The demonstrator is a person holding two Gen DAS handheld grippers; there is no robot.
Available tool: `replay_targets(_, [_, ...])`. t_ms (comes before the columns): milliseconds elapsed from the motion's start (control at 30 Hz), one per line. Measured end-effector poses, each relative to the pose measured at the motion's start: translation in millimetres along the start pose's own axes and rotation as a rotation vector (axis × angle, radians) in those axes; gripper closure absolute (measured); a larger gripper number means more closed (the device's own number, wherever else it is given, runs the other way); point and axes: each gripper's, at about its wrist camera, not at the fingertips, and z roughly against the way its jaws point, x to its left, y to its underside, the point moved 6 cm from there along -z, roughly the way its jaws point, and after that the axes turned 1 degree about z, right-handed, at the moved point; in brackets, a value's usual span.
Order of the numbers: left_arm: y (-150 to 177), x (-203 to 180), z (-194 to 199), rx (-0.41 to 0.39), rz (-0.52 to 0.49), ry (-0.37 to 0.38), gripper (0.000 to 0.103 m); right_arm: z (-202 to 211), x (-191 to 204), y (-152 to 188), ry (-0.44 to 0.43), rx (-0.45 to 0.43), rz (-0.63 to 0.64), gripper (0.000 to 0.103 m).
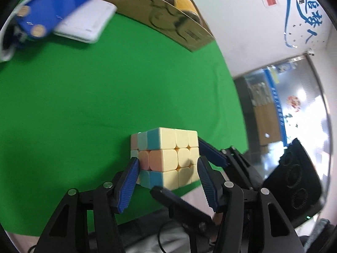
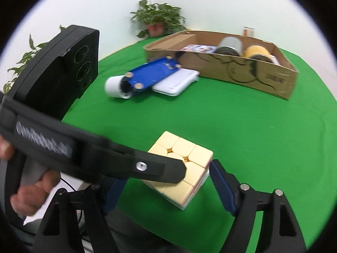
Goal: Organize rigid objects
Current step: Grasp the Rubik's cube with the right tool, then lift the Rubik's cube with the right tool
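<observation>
Left wrist view shows you the puzzle cube (image 1: 166, 158) in the lower middle of the frame, resting on the green cloth (image 1: 84, 97) of the table. It is a stiff plastic cube with pastel tiles, and I judge it light and not fragile. Its tiles look smooth, so they may slip a little, and its layers can turn if you squeeze off-centre. Take hold on two opposite flat faces, at the middle layer, not at a corner.

Your left gripper (image 1: 168, 166) already does this: its two blue pads sit on the left and right faces of the cube at mid height. The pads appear to press on it, so I read these jaws as clenched on the cube.

Right wrist view shows the same cube (image 2: 185, 168) at lower centre. Your right gripper (image 2: 166, 187) stands around it from the other direction. Its right pad lies just beside the cube's right edge, perhaps touching. Its left pad is hidden behind the black finger of the left gripper, which crosses over the cube's top. I cannot tell whether these jaws press on the cube.

The cardboard box (image 2: 263, 78) lies in the upper right of this frame, well apart from the cube, and I judge it the likely destination.
</observation>
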Motion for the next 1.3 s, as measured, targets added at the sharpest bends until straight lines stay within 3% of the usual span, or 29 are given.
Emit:
replay_targets(167, [-1,3,-2,-0.003,-0.008,-0.037,0.044,10,-8,11,-0.022,0.02,0.011,0.04])
replay_targets(233, [-4,7,-4,0.007,0.002,-0.042,0.038,8,-6,15,-0.009,0.026,0.028,0.04])
replay_targets(333, [0,7,-4,0.031,0.0,-0.035,0.038,1,-3,15,0.019,0.041,0.071,0.041])
replay_targets(467, [6,9,-4,0.041,0.013,-0.038,0.034,-3,2,10,-0.034,0.06,0.054,0.042])
replay_targets(700, [0,22,9,-0.002,0.048,-0.019,0.041,9,3,12,-0.146,0.065,0.058,0.04])
replay_targets(967, [11,32,23,0.028,0.063,-0.045,0.043,-7,13,21,-0.096,0.144,0.21,0.043])
replay_targets(1167, [10,44,28,0.004,0.127,-0.024,0.04,-27,13,8,-0.035,0.165,0.065,0.043])
replay_targets(1300, [5,41,27,-0.012,0.113,-0.039,0.04,-27,17,8,-0.148,0.179,0.014,0.04])
